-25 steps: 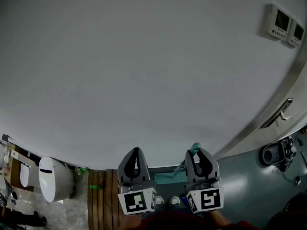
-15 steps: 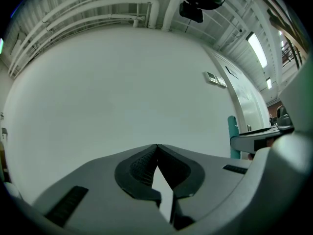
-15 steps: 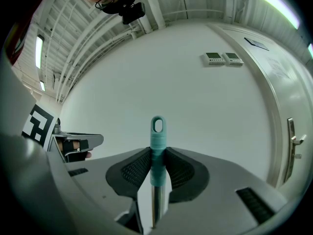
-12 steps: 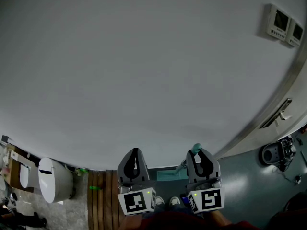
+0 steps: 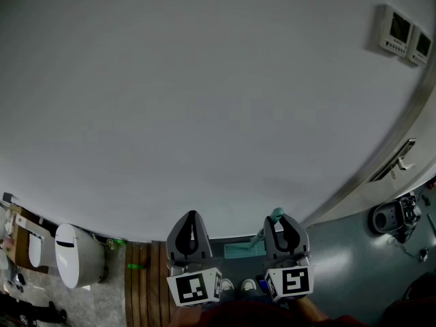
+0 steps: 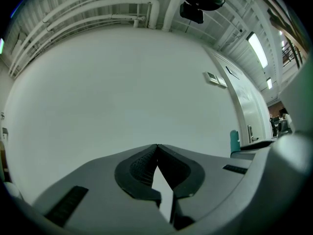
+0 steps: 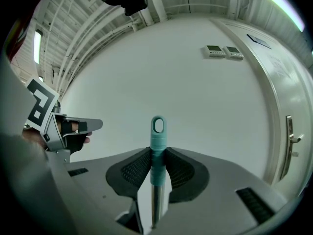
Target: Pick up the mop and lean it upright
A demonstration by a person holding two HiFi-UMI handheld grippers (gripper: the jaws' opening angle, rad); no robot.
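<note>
**At the mop handle: steady hold, lean still to make**

Beside the mop handle, next to no change over the last second: right gripper nudged a shade, handle tip with it. Read as a steady hold rather than a move. Handle already upright; resting it on the wall behind it judged the remaining step.

Right pads pinching the handle's teal sleeve, just below its top. Left gripper off to the handle's left, apart from it, tips pressed together, nothing between.

- Sleeve: ribbed teal plastic, oval hanging eye at top.
- Below it: bright, smooth metal tube.
- Pads: dark, finely ribbed rubber.
- Mop head, at the handle's foot: flat, teal, rectangular.
- Wall: plain, matte, pale.
</note>
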